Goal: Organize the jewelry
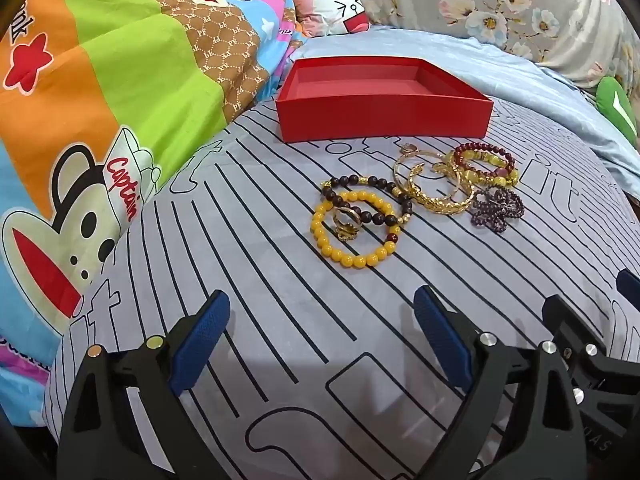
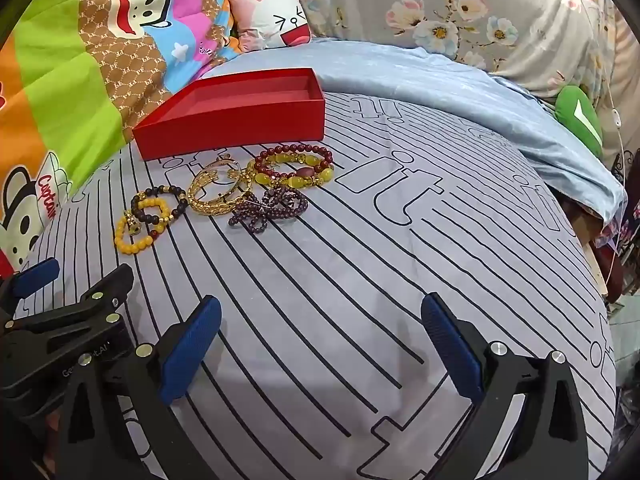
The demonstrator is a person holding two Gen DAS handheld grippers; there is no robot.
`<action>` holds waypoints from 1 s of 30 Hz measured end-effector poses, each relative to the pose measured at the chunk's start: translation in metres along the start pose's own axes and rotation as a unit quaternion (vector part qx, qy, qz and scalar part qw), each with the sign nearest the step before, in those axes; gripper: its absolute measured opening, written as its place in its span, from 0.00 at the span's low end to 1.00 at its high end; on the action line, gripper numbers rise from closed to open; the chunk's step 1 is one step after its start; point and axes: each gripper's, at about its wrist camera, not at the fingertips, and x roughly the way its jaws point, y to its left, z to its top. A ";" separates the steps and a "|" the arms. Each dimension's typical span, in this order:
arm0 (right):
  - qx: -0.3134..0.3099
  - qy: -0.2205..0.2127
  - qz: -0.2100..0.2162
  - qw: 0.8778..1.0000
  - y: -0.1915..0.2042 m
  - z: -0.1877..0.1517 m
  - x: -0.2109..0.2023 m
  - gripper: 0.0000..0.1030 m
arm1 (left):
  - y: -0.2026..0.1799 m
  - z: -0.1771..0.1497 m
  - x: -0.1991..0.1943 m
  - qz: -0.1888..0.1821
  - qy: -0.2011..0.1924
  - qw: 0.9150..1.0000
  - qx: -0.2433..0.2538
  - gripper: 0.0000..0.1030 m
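Note:
An empty red box sits on the striped grey bedsheet. In front of it lies a cluster of jewelry: a yellow bead bracelet with a gold ring inside it, a dark bead bracelet, gold bangles, a red and yellow bead bracelet and a purple bead strand. My left gripper is open and empty, short of the yellow bracelet. My right gripper is open and empty, to the right of the jewelry.
A colourful cartoon quilt is piled at the left, close to the box. A pink cartoon pillow and floral bedding lie behind. A light blue blanket and a green cushion are at the right, near the bed's edge.

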 end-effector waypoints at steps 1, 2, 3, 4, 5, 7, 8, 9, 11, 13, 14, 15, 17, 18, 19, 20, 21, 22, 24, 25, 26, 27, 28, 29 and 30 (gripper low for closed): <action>-0.004 0.000 -0.004 1.000 0.001 0.000 0.000 0.94 | 0.000 0.000 0.000 0.002 -0.001 1.000 0.001 0.86; -0.002 -0.001 -0.003 1.000 0.000 0.000 0.000 0.94 | 0.000 0.000 0.000 0.002 0.000 1.000 0.001 0.86; -0.001 0.000 -0.003 1.000 0.000 0.000 0.000 0.94 | 0.000 0.000 0.000 0.002 -0.001 1.000 0.001 0.86; -0.001 0.000 -0.003 1.000 0.000 0.000 0.000 0.94 | 0.000 0.000 0.000 0.002 -0.001 1.000 0.001 0.86; -0.003 0.000 -0.004 1.000 0.001 0.000 0.000 0.94 | 0.000 0.000 0.000 0.002 0.000 1.000 0.001 0.86; -0.003 0.000 -0.004 1.000 0.000 0.000 0.001 0.94 | 0.000 0.000 0.000 0.002 -0.001 1.000 0.001 0.86; -0.003 0.000 -0.004 1.000 0.001 0.000 0.001 0.94 | 0.000 0.000 0.000 0.003 0.000 1.000 0.001 0.86; -0.003 0.001 -0.004 1.000 0.001 0.000 0.001 0.94 | 0.000 0.000 0.000 0.002 0.000 1.000 0.001 0.86; -0.003 0.001 -0.004 1.000 0.000 0.000 0.001 0.94 | 0.001 0.000 0.000 0.003 0.000 1.000 0.001 0.86; -0.003 0.001 -0.005 1.000 0.001 0.000 0.001 0.94 | 0.000 0.000 0.000 0.003 0.000 1.000 0.002 0.86; -0.003 0.001 -0.004 1.000 0.001 0.000 0.001 0.94 | 0.000 0.000 0.000 0.003 0.000 1.000 0.002 0.86; -0.004 0.000 -0.004 1.000 0.000 0.000 0.001 0.94 | 0.000 0.000 0.000 0.003 0.000 1.000 0.002 0.86; -0.004 0.001 -0.005 1.000 0.001 0.000 0.001 0.94 | -0.001 0.000 0.000 0.004 0.000 1.000 0.002 0.86; -0.004 0.001 -0.005 1.000 0.001 0.000 0.001 0.94 | -0.001 0.000 0.000 0.004 0.000 1.000 0.002 0.86; -0.004 0.001 -0.005 1.000 0.001 0.000 0.001 0.94 | -0.001 0.000 0.000 0.005 0.000 1.000 0.003 0.86; -0.004 0.001 -0.005 1.000 0.001 0.000 0.001 0.94 | -0.001 0.000 0.000 0.004 0.000 1.000 0.003 0.86; -0.004 0.001 -0.005 1.000 0.001 0.000 0.001 0.94 | 0.000 0.000 0.000 0.004 0.000 1.000 0.002 0.86; -0.004 0.001 -0.005 1.000 0.001 0.000 0.001 0.94 | 0.000 0.000 0.000 0.004 0.000 1.000 0.002 0.86; -0.004 0.001 -0.005 1.000 0.001 0.000 0.001 0.94 | -0.001 0.000 0.000 0.004 0.000 1.000 0.003 0.86; -0.004 0.002 -0.006 1.000 0.001 0.000 0.001 0.94 | -0.001 0.000 0.000 0.004 0.000 1.000 0.003 0.86; -0.004 0.001 -0.005 1.000 0.001 0.000 0.001 0.94 | -0.001 0.000 0.001 0.004 0.001 1.000 0.003 0.86; -0.004 0.001 -0.006 1.000 0.001 0.000 0.001 0.94 | 0.000 0.000 0.001 0.004 0.001 1.000 0.003 0.86; -0.004 0.001 -0.006 1.000 0.001 0.000 0.002 0.94 | 0.000 0.000 0.001 0.004 0.001 1.000 0.003 0.86; -0.004 0.002 -0.006 1.000 0.001 0.000 0.002 0.94 | 0.000 0.001 0.001 0.004 0.001 1.000 0.003 0.86; -0.004 0.002 -0.005 1.000 0.001 0.000 0.002 0.94 | 0.000 0.000 -0.001 0.005 0.000 1.000 0.003 0.86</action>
